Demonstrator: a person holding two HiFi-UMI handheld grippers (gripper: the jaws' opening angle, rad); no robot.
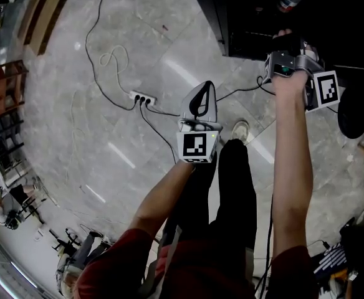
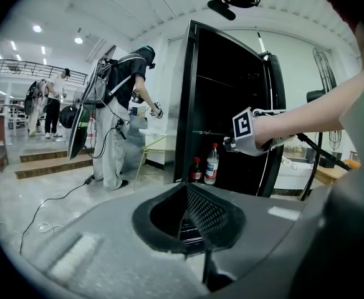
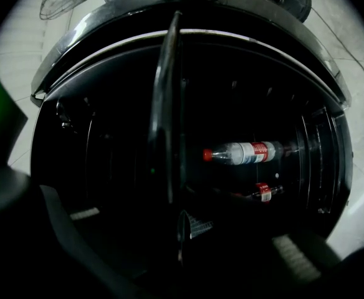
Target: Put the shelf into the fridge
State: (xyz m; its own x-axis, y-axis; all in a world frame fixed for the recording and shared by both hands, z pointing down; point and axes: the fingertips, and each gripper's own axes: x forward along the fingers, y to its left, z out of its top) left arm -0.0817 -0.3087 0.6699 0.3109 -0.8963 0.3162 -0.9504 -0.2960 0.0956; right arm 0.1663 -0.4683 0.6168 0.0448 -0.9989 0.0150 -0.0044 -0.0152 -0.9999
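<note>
The black fridge (image 2: 232,98) stands open, and its dark inside fills the right gripper view. The shelf (image 3: 167,104) is a thin dark plate seen edge-on, reaching from my right gripper (image 3: 179,229) into the fridge. That gripper is shut on the shelf's near edge and is rolled sideways, so the bottles look horizontal. A clear bottle (image 3: 244,152) and a dark bottle (image 3: 260,193) are inside the fridge. In the head view its marker cube (image 1: 325,89) is at the fridge front. My left gripper (image 1: 205,86) hangs lower over the floor, shut and holding nothing.
A power strip (image 1: 142,97) with cables lies on the grey tile floor. A black fan (image 1: 354,111) stands to the right of the fridge. Another person (image 2: 116,117) works at a table left of the fridge. My own shoe (image 1: 240,129) is below the fridge.
</note>
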